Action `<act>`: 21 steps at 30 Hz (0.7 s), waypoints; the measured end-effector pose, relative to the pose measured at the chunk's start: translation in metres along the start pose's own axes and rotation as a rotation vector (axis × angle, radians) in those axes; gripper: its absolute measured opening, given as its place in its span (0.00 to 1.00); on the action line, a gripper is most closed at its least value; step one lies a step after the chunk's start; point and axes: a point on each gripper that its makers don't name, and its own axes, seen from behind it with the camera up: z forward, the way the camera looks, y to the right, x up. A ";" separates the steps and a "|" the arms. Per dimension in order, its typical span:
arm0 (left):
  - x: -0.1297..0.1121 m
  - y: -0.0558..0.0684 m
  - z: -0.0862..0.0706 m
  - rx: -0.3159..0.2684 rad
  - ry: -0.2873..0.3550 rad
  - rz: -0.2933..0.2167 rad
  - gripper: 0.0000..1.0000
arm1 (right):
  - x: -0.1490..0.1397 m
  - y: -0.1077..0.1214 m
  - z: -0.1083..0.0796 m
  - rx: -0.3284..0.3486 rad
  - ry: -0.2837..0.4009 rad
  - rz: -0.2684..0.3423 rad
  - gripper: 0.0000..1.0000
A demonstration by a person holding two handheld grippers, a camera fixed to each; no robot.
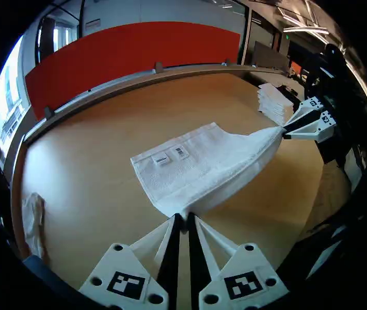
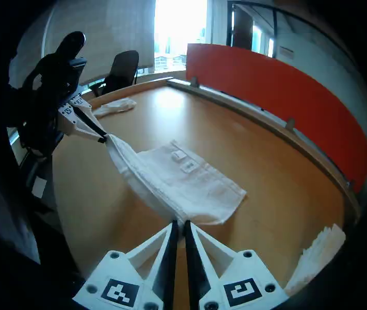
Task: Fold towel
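Observation:
A white towel (image 1: 198, 165) with two small labels lies partly on the wooden table (image 1: 95, 155), its near edge lifted and stretched between the two grippers. My left gripper (image 1: 184, 217) is shut on one corner of the towel, close to the camera. Farther off at the right, the right gripper (image 1: 285, 132) pinches the opposite corner. In the right gripper view the towel (image 2: 183, 181) runs from my right gripper (image 2: 179, 223), shut on its corner, up to the left gripper (image 2: 103, 138) held by a person at the left.
A stack of folded white towels (image 1: 274, 102) sits at the table's far right. A crumpled white cloth (image 1: 32, 217) lies at the left edge. A red partition (image 1: 131, 51) runs along the table's back. An office chair (image 2: 121, 70) stands beyond the table.

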 end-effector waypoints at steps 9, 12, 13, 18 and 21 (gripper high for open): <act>0.014 0.002 -0.015 -0.013 0.009 -0.006 0.11 | 0.010 0.000 -0.016 -0.005 0.009 -0.010 0.10; 0.016 0.003 -0.018 -0.021 0.011 -0.008 0.11 | 0.012 0.002 -0.019 -0.006 0.009 -0.014 0.10; 0.017 0.004 -0.019 -0.023 0.011 -0.008 0.11 | 0.012 0.002 -0.021 -0.006 0.009 -0.015 0.10; 0.018 0.006 -0.023 -0.027 0.011 -0.001 0.11 | 0.014 0.002 -0.025 -0.004 0.010 -0.021 0.10; 0.018 0.006 -0.023 -0.025 0.010 0.000 0.11 | 0.014 0.002 -0.024 -0.001 0.008 -0.024 0.10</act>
